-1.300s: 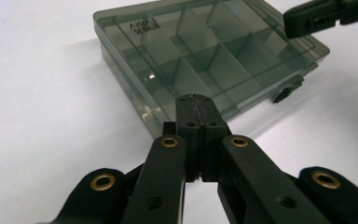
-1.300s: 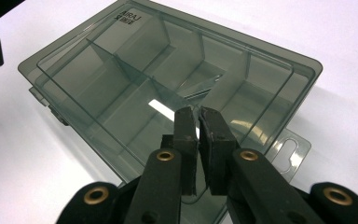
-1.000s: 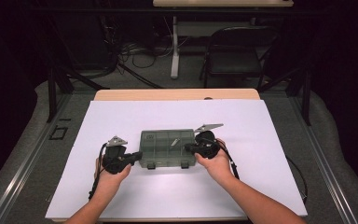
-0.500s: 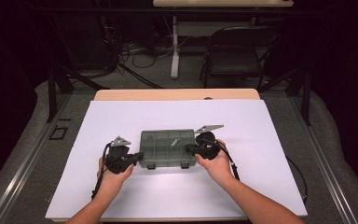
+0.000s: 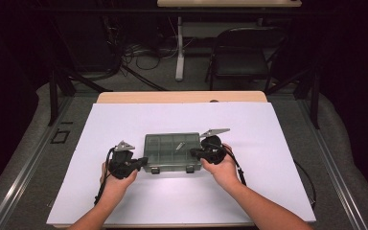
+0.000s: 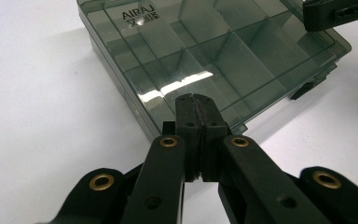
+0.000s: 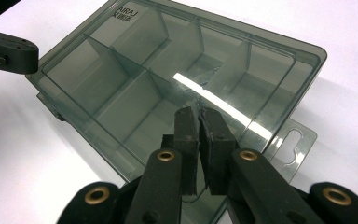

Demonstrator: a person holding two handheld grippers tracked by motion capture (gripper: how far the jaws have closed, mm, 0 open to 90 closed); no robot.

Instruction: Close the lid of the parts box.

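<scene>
A: How do I handle the box well here?

B: The organizer box (image 5: 171,152) sits mid-desk on the white sheet (image 5: 124,120). Left gripper (image 5: 143,161) and right gripper (image 5: 194,152) flank its ends, fingers clenched on nothing. I'd steady one end and work the near latches (image 5: 154,169) gently.

A: Beyond it?

B: Wooden desk (image 5: 182,97) edge, then a dark chair (image 5: 242,60) and floor cables (image 5: 139,55).

Hidden and cut-off parts

The left gripper (image 6: 197,100) covers the near edge of the box (image 6: 205,51); the box's far corner runs off the top; its small lid lettering is unreadable.
</scene>
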